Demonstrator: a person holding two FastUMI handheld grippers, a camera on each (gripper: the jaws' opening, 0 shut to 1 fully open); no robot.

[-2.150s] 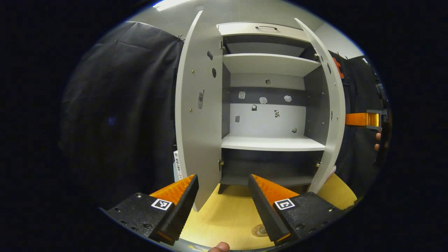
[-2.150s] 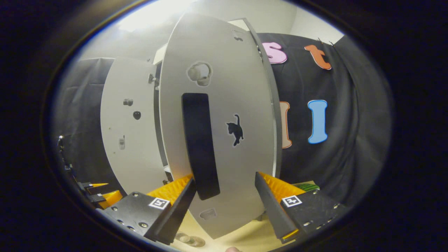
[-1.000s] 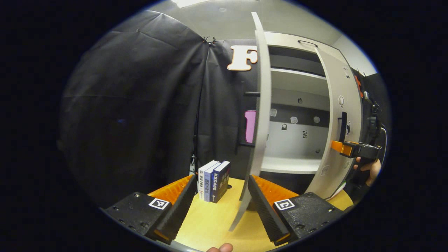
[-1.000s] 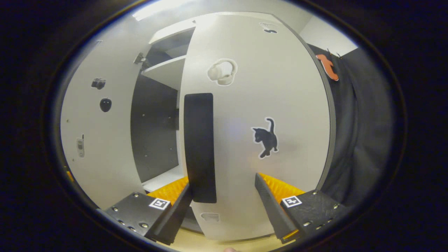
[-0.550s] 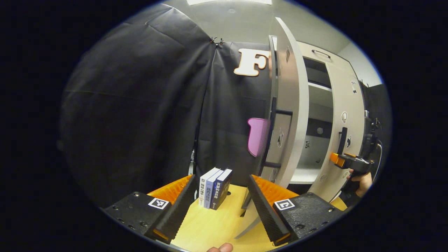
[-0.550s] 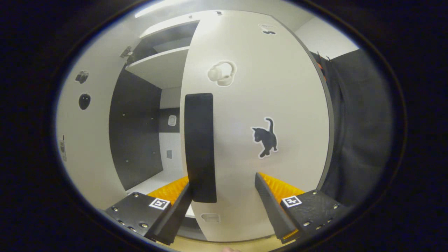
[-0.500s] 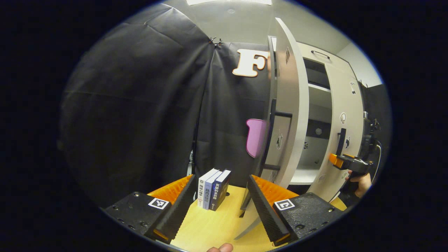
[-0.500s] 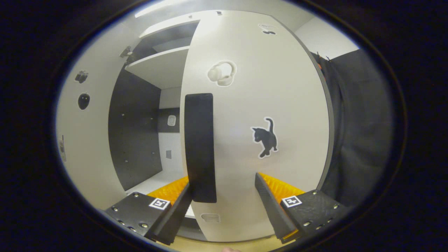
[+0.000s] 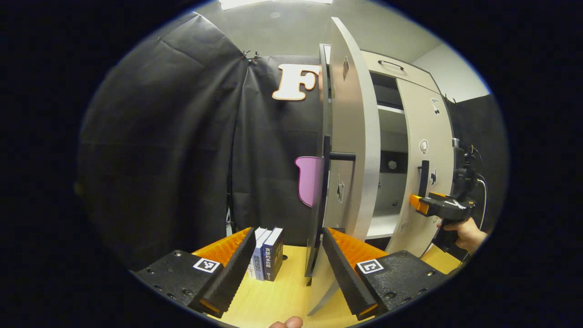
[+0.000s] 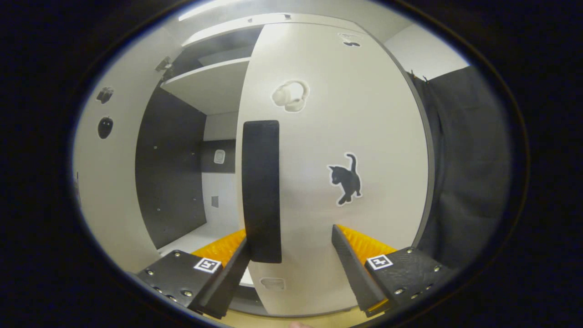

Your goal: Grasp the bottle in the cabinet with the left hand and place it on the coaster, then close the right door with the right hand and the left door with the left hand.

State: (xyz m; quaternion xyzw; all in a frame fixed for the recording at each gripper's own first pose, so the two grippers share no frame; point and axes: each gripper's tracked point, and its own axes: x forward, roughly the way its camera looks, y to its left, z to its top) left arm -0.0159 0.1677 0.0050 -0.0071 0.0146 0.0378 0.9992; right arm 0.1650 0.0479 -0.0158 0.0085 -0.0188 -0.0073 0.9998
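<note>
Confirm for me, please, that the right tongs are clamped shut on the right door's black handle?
Not quite: in the right gripper view the right tongs are open at the right door, and the black handle stands beside one finger, not pressed between both.

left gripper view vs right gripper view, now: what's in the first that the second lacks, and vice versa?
Left gripper view: books, the open left gripper, and a hand holding the right gripper at the right door. Right gripper view: the cabinet's dark inner side wall, close up. Both: the right door, its black handle, the left door and the upper shelf.
</note>
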